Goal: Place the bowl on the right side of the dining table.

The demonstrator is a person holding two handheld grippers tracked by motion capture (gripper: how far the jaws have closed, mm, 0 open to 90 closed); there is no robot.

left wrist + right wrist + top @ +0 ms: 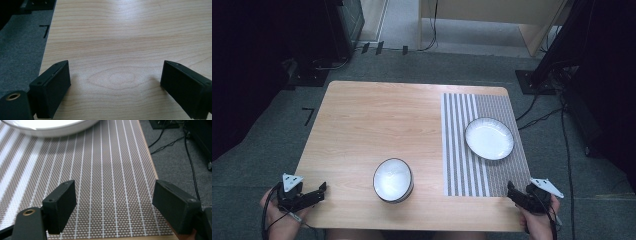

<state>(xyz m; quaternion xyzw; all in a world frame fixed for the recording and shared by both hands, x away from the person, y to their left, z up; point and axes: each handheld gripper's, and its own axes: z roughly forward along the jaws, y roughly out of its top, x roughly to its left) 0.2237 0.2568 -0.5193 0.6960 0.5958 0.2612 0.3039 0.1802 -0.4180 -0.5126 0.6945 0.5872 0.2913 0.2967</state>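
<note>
A white bowl (393, 180) with a dark rim stands on the wooden table (377, 120) near its front edge. A white plate (489, 138) lies on a striped grey placemat (462, 150) at the right. My left gripper (319, 192) rests at the table's front left corner, held by a hand, and its jaws stand wide apart over bare wood (117, 77) with nothing between them. My right gripper (512, 192) sits at the front right corner. Its jaws are open over the placemat (107, 195), and the plate's rim (50, 126) shows far ahead.
Grey carpet surrounds the table. Black cables (537, 117) run along the floor to the right, with dark stands (532, 82) behind. A pale wooden cabinet (492, 20) stands at the back. Dark equipment (342, 25) sits at the back left.
</note>
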